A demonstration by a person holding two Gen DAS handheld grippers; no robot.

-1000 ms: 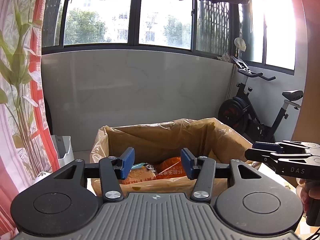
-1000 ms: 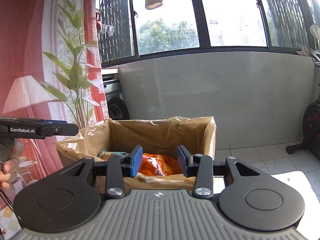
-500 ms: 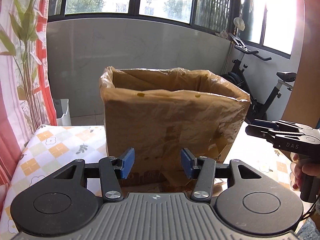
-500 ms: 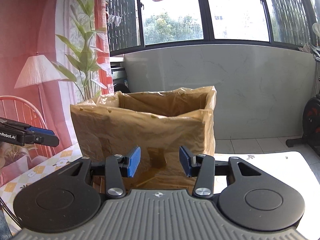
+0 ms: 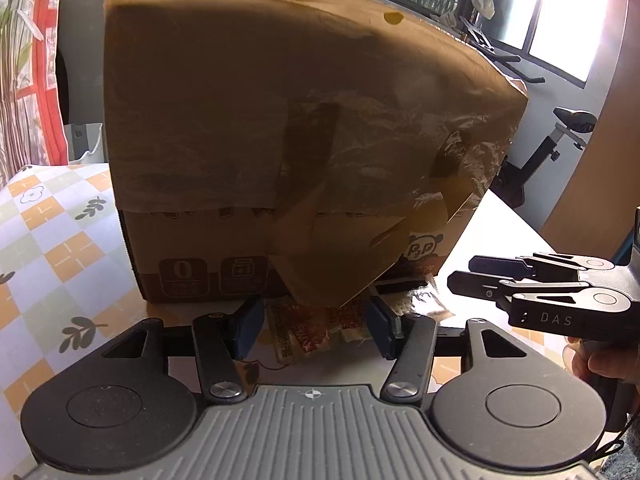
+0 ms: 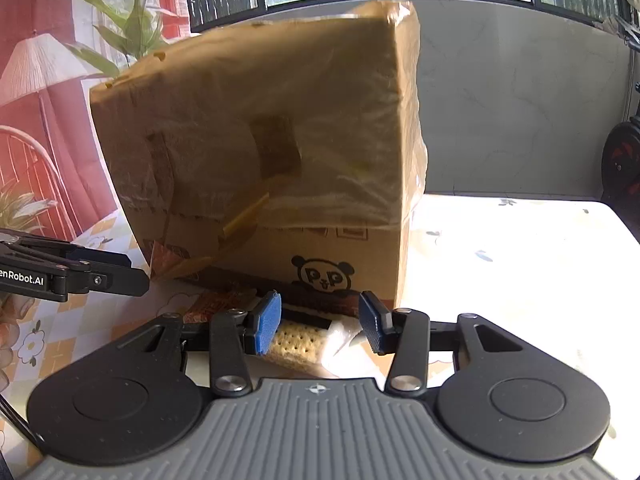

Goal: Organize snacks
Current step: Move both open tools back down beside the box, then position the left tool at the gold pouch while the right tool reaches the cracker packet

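Note:
A tall cardboard box [image 5: 280, 120], lined with a brown plastic bag, stands on the table and fills both views. In front of its base lies a clear snack packet with red print [image 5: 316, 332]. My left gripper [image 5: 316, 322] hangs low over it, jaws opening, pads clear of the packet on both sides. In the right wrist view a packet of pale crackers [image 6: 298, 342] lies between the fingers of my right gripper [image 6: 320, 320], which is open and not pressing on it. A red-brown packet [image 6: 216, 302] lies to its left. The box's inside is hidden.
The table wears a cloth with orange and green checks [image 5: 60, 240]; its right part is white and sunlit [image 6: 520, 272]. Each gripper shows in the other's view, the right one [image 5: 540, 292] and the left one [image 6: 72, 274]. An exercise bike [image 5: 560, 128] stands beyond the table.
Both grippers have come down from above the box's rim to table level in front of the box. Snack packets now lie between their fingers. The left jaws have widened.

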